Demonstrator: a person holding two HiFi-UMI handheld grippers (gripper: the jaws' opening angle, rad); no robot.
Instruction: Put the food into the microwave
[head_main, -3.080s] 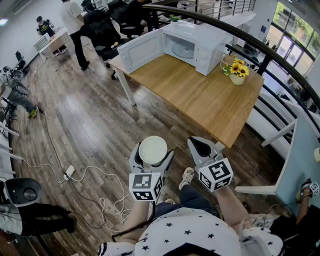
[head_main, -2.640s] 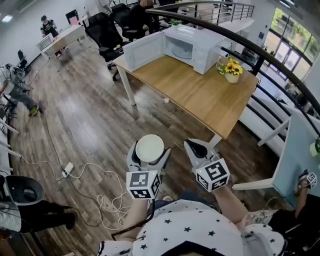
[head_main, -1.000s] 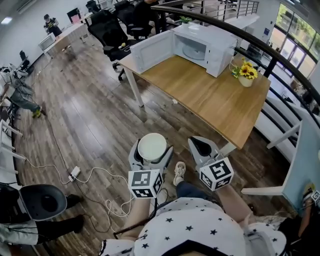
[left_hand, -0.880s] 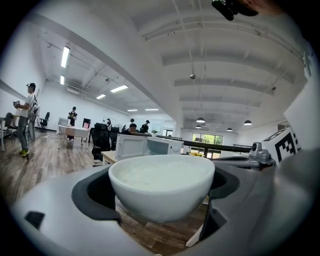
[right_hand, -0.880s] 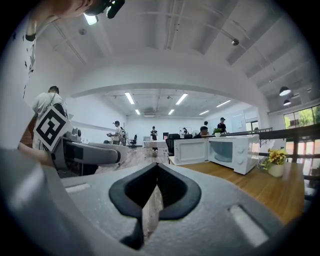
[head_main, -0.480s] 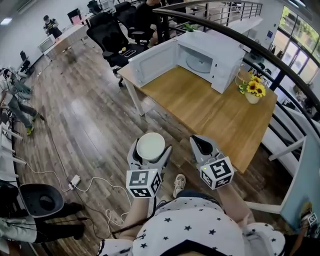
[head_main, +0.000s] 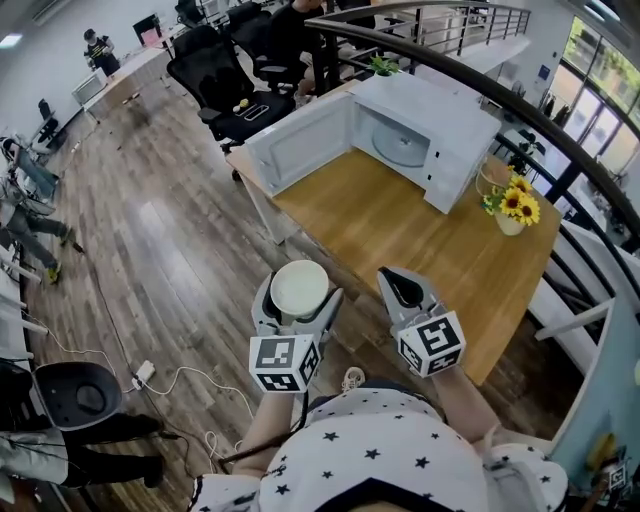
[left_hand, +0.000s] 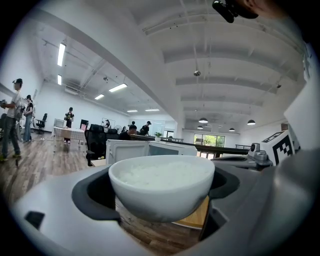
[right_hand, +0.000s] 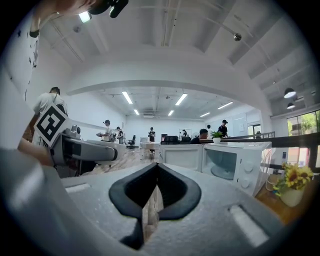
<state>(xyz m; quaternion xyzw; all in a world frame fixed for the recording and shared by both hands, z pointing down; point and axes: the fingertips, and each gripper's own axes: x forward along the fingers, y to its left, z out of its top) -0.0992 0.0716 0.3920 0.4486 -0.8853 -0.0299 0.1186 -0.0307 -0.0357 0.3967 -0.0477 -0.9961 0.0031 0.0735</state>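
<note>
A white bowl of rice (head_main: 299, 288) (left_hand: 161, 186) sits clamped between the jaws of my left gripper (head_main: 296, 300) (left_hand: 160, 200), held over the floor short of the table. My right gripper (head_main: 404, 290) (right_hand: 150, 207) is beside it, its jaws closed together with nothing between them. Ahead stands the white microwave (head_main: 425, 135) (right_hand: 235, 165) (left_hand: 150, 149) on the wooden table (head_main: 400, 245), its door (head_main: 300, 148) swung open to the left and the glass turntable (head_main: 405, 150) visible inside.
A vase of sunflowers (head_main: 516, 210) (right_hand: 291, 185) stands right of the microwave. A dark railing (head_main: 560, 130) runs behind the table. Black office chairs (head_main: 225, 75) and people stand at the far left. Cables (head_main: 180, 375) lie on the wooden floor.
The table and microwave have come nearer and more central in the head view as the person walked forward. Both grippers keep their pose, the bowl still held in the left.
</note>
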